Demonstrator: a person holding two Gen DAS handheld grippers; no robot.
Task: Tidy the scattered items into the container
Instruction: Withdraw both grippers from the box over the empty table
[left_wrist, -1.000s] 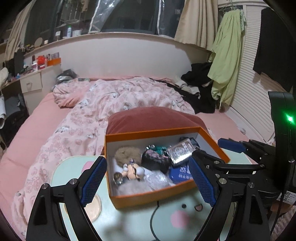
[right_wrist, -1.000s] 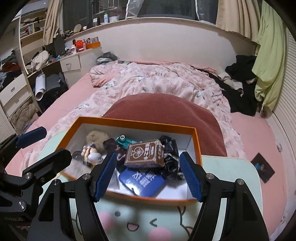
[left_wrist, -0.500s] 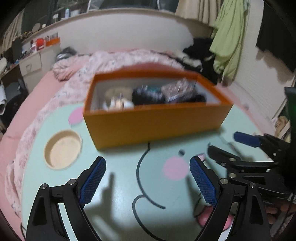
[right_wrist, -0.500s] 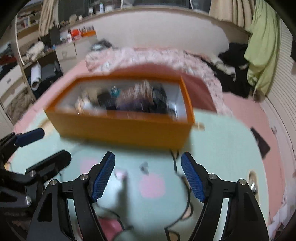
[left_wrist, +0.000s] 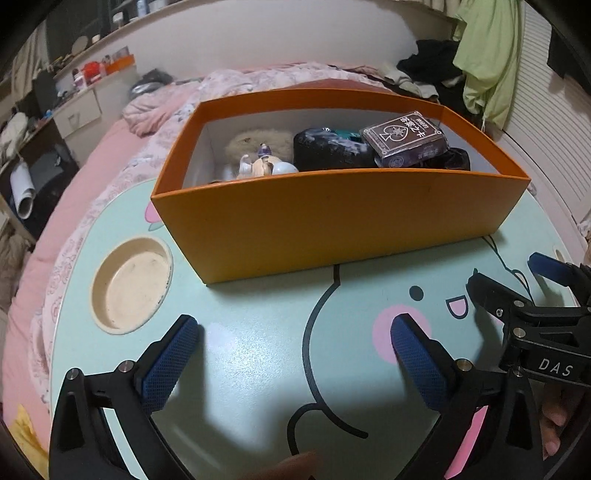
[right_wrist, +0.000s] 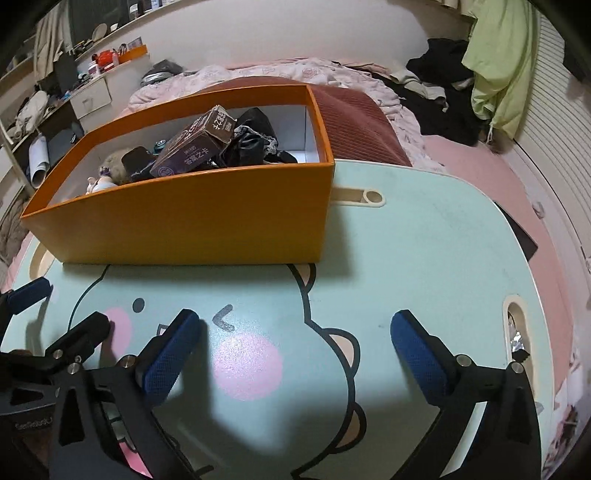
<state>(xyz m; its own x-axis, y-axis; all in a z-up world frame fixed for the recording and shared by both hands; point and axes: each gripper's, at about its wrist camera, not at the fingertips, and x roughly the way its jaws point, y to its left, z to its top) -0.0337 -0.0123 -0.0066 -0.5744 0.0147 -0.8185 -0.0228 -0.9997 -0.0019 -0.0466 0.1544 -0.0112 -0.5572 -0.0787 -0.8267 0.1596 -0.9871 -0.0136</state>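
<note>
Orange box sits on the mint table, filled; left hand-held gripper and right hand-held gripper are opening, nothing between their jaws.

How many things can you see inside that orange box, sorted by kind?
Card boxes: 1, the purple card box
Fluffy toys: 1, the beige plush
Figurines: 1, the small figurine
Dark bundles: 1, the black pouch
Total visible in the orange box: 4

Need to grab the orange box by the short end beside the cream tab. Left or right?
Right, likely. The right gripper sees that end of the orange box and the cream tab just ahead; the left gripper squarely faces the long front wall. Both jaws are opening, empty.
</note>
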